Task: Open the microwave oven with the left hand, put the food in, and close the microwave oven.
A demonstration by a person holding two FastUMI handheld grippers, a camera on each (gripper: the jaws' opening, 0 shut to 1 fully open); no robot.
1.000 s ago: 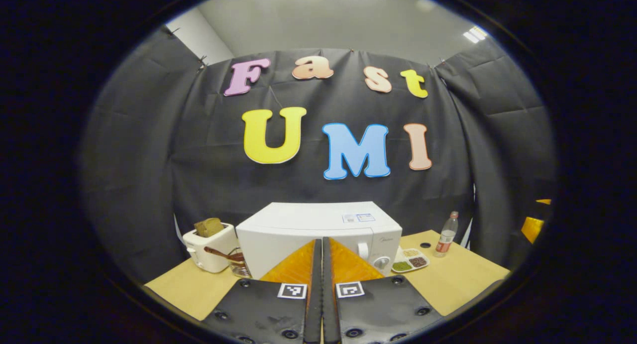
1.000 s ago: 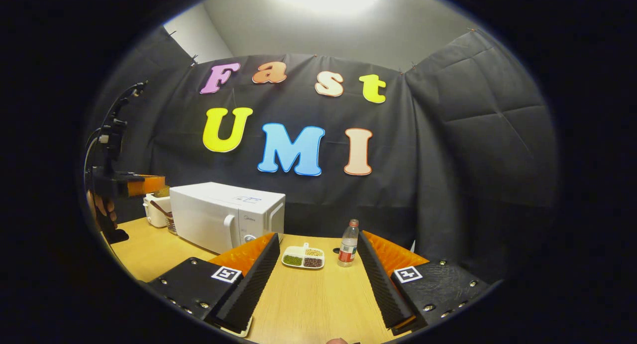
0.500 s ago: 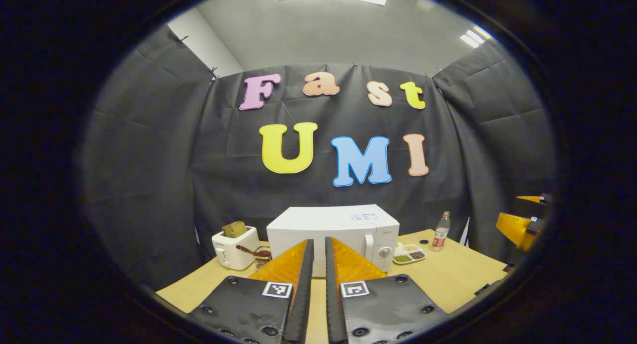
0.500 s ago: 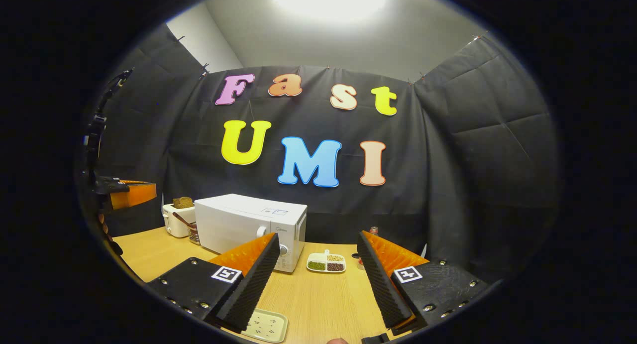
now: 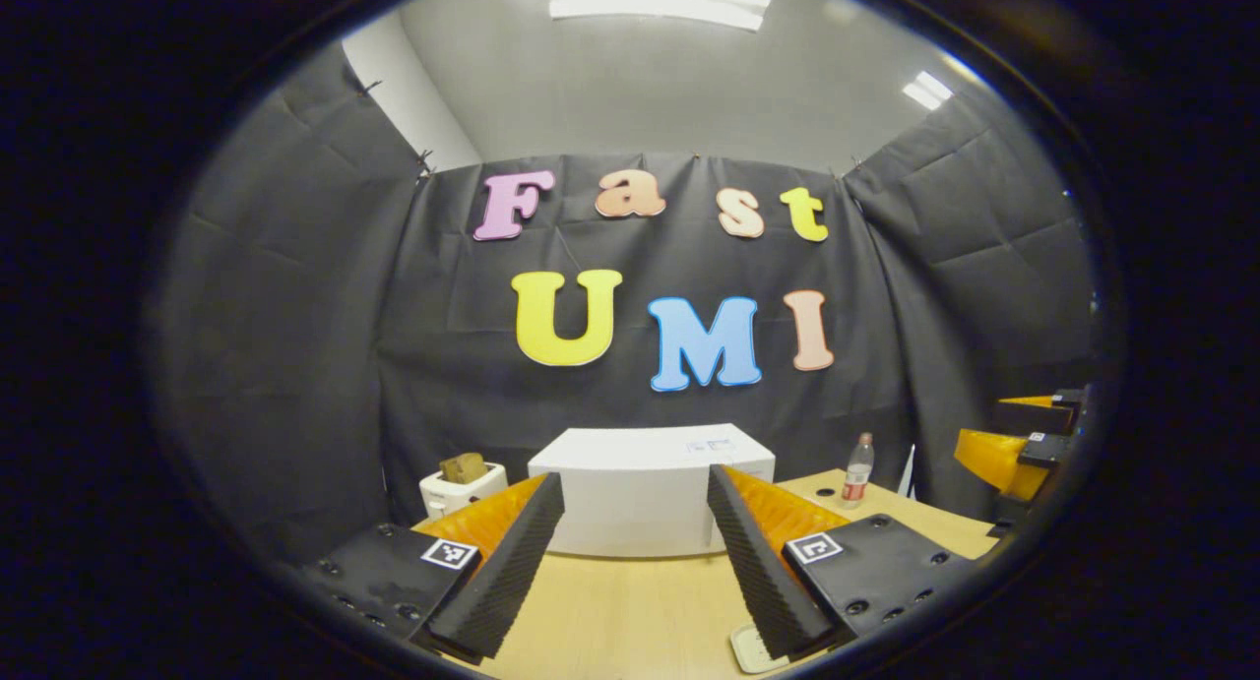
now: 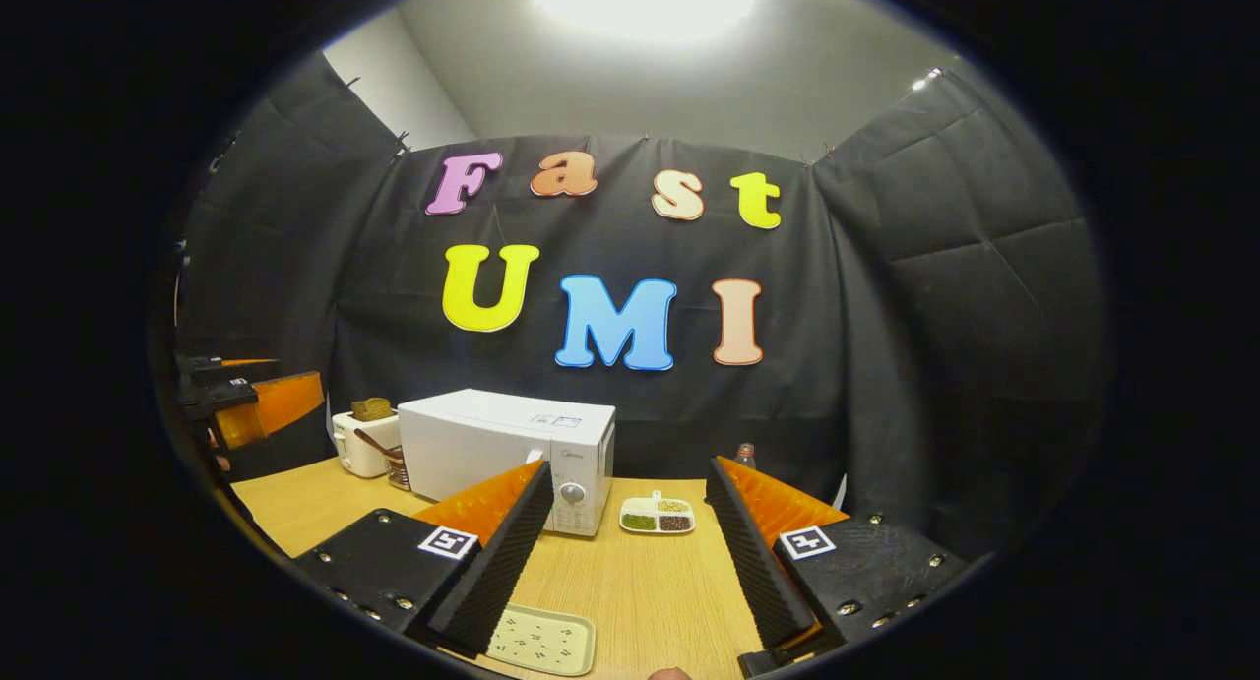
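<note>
Black cloth walls on three sides, grey ceiling above with lit panels, pale wooden table point(image 6: 640, 591) below.

Nearest in the left gripper view: left tool point(image 5: 635, 562), released, fingers spread wide over bare tabletop, nothing between them. Small square black-and-white marker on each finger block. Just under the right-hand finger, corner of a pale tray point(image 5: 750, 650). Beyond the fingertips, framed between them, white microwave point(image 5: 645, 493), door shut, standing on the table against the back cloth. Small sticker on its top, too small to read. Left of it, white toaster point(image 5: 461, 485) with brown bread point(image 5: 461, 466) sticking up. Right of it, clear bottle point(image 5: 857, 470) with red label, upright, near the back edge.

Nearest in the right gripper view: right tool point(image 6: 625, 547), also released, fingers wide apart, empty. Cream tray point(image 6: 541, 641) with dark specks flat on the table by the left-hand finger. Farther on, white divided food dish point(image 6: 657, 515) with green, yellow and dark fillings, just right of the microwave point(image 6: 512, 454), apart from it. Brand mark above the dial, illegible. At far left edge, other tool's orange finger point(image 6: 271, 409), raised above the table.
</note>
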